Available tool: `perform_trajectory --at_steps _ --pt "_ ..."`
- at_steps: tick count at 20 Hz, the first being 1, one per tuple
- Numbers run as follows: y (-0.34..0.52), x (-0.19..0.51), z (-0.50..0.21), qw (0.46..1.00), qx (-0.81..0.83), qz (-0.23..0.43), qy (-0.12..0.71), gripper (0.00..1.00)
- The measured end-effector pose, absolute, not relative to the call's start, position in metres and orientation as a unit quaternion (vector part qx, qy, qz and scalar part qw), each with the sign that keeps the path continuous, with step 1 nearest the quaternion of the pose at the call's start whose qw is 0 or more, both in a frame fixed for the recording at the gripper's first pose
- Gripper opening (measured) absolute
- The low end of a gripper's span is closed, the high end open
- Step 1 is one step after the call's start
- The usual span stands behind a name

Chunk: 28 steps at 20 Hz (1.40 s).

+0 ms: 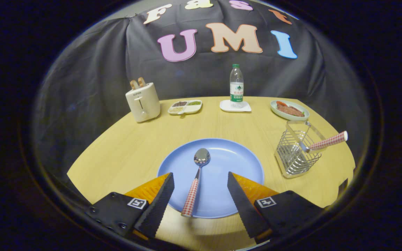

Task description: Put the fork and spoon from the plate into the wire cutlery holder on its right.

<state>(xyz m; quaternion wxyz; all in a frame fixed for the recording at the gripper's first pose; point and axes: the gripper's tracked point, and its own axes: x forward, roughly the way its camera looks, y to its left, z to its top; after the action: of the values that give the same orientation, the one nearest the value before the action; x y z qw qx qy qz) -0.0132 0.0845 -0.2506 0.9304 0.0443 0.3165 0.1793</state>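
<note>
Checked red-and-white handle of the one spoon (pixel 195 181) lying between the gripper (pixel 201 205) fingers, spread wide and holding nothing. Resting on the one blue plate (pixel 232 164), bowl pointing away, handle end overhanging the near rim. Likely light, stiff, metal bowl slippery; gripping the patterned handle looking the safer bet. Further right, one wire cutlery holder (pixel 295 153) already carrying one matching-handled piece, presumably the fork (pixel 326 141), leaning out. Beyond: one toaster (pixel 142 103), one bottle (pixel 236 85).
</note>
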Motion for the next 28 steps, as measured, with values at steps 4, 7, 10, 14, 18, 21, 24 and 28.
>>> perform_trajectory --at_steps 4,7,10,14,18,21,24,28 --pt "0.089 -0.017 -0.268 0.926 0.035 0.181 0.33 0.97" --pt "0.091 -0.017 -0.282 0.921 0.018 0.182 0.343 0.92" --pt "0.09 -0.016 -0.295 0.917 0.013 0.18 0.357 0.69" --pt "0.092 -0.006 -0.307 0.917 0.003 0.174 0.358 0.37" --pt "0.089 -0.013 -0.301 0.915 -0.013 0.179 0.361 0.08" --pt "0.088 -0.013 -0.298 0.912 -0.015 0.183 0.368 0.07" --pt "0.085 -0.014 -0.292 0.909 0.003 0.179 0.375 0.07" --pt "0.077 -0.008 -0.274 0.911 0.019 0.176 0.374 0.07"
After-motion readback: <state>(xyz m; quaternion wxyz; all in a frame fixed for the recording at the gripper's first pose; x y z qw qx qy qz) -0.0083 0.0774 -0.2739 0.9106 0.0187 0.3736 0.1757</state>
